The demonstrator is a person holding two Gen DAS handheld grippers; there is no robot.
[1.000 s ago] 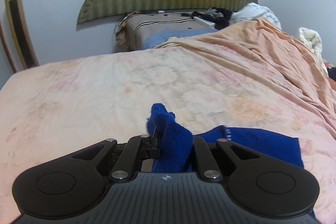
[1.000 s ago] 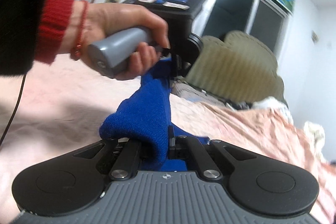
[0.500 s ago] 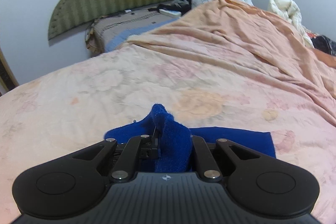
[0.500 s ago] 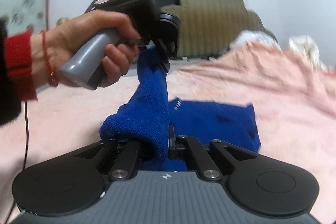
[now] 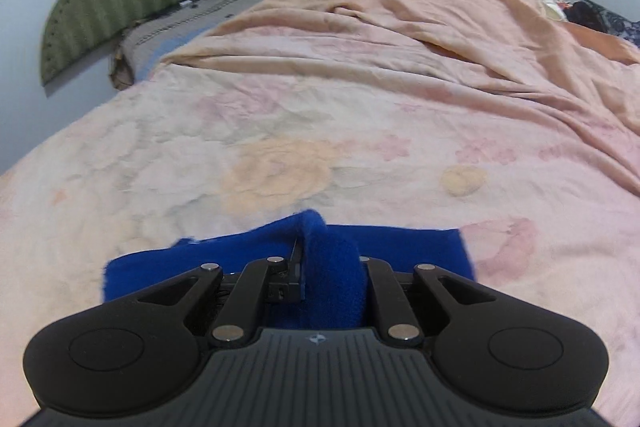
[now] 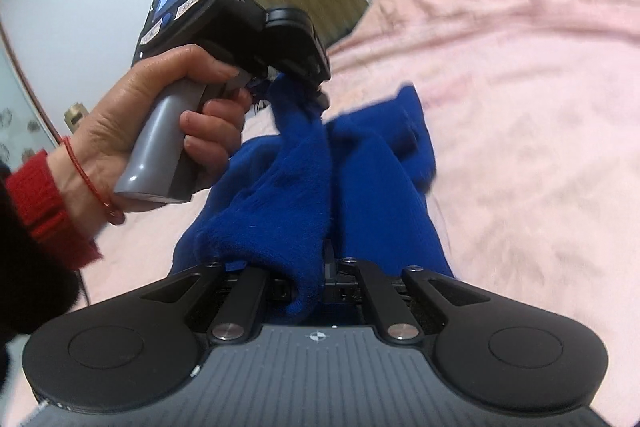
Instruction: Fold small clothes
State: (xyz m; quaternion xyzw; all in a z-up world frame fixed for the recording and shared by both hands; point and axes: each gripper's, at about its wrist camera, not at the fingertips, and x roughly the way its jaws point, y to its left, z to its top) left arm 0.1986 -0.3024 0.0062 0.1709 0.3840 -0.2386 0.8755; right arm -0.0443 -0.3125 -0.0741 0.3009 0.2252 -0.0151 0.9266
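From the left wrist, the left tongs [image 5: 332, 267] pinch a bunched edge of the blue garment [image 5: 400, 247], partly laid on the bed [image 5: 280, 131]; from the right wrist, the right tongs [image 6: 320, 275], whose jaws have just been opening slightly, grip another edge, the fold unfinished.

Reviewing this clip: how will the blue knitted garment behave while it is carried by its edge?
The blue knitted garment is probably floppy: it sags and bunches between the left gripper and right gripper. Its fuzzy knit likely resists slipping from the pads. It looks light, draping on the pink floral bedspread without denting it.
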